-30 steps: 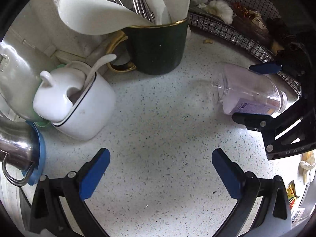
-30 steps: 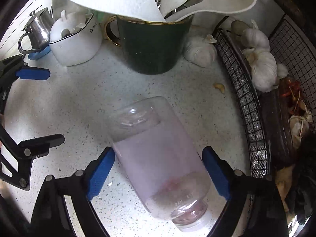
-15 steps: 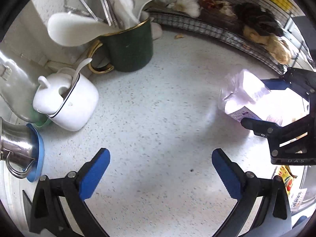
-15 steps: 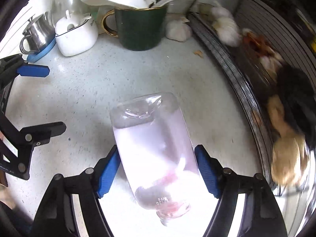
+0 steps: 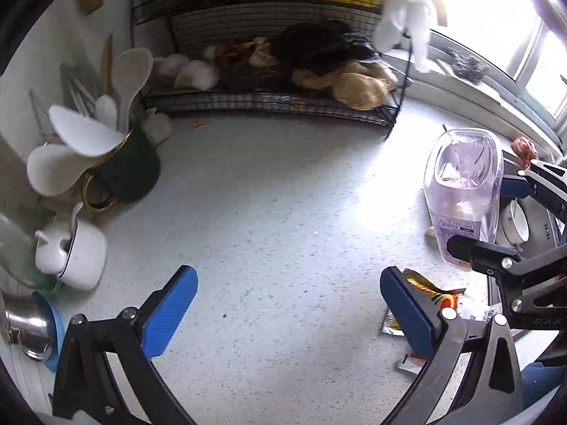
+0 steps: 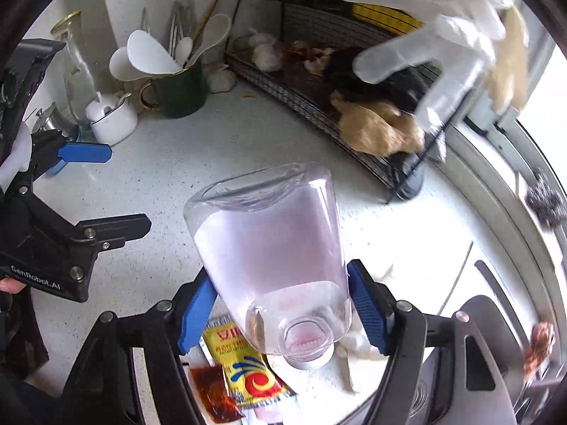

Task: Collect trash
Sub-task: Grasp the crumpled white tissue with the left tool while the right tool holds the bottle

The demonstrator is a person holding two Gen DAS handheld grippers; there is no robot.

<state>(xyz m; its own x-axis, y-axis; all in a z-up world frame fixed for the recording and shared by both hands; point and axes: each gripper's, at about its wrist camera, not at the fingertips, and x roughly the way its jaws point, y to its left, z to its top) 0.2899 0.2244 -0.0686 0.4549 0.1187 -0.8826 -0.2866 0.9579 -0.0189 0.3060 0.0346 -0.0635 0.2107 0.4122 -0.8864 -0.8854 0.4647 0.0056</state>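
My right gripper [image 6: 281, 313] is shut on a clear plastic bottle [image 6: 273, 248] with a pale purple label, held above the counter with its open neck toward the camera. The bottle [image 5: 462, 191] shows in the left wrist view at the right, between the right gripper's blue pads. My left gripper [image 5: 288, 313] is open and empty over the speckled white counter [image 5: 283, 194]. Yellow and red sauce packets [image 6: 244, 372] lie on the counter below the bottle; they also show in the left wrist view [image 5: 432, 292].
A dark green mug of spoons [image 5: 120, 170], a white sugar pot [image 5: 74, 248] and a steel jug [image 5: 24, 326] stand at the left. A black wire rack [image 5: 276, 99] with garlic and ginger lines the back. White gloves [image 6: 443, 42] hang from it. A sink [image 6: 478, 354] lies right.
My right gripper has lifted the bottle off the counter and carried it back and right, over the packets. Both grippers have drawn back from the mug; the left one stays open.
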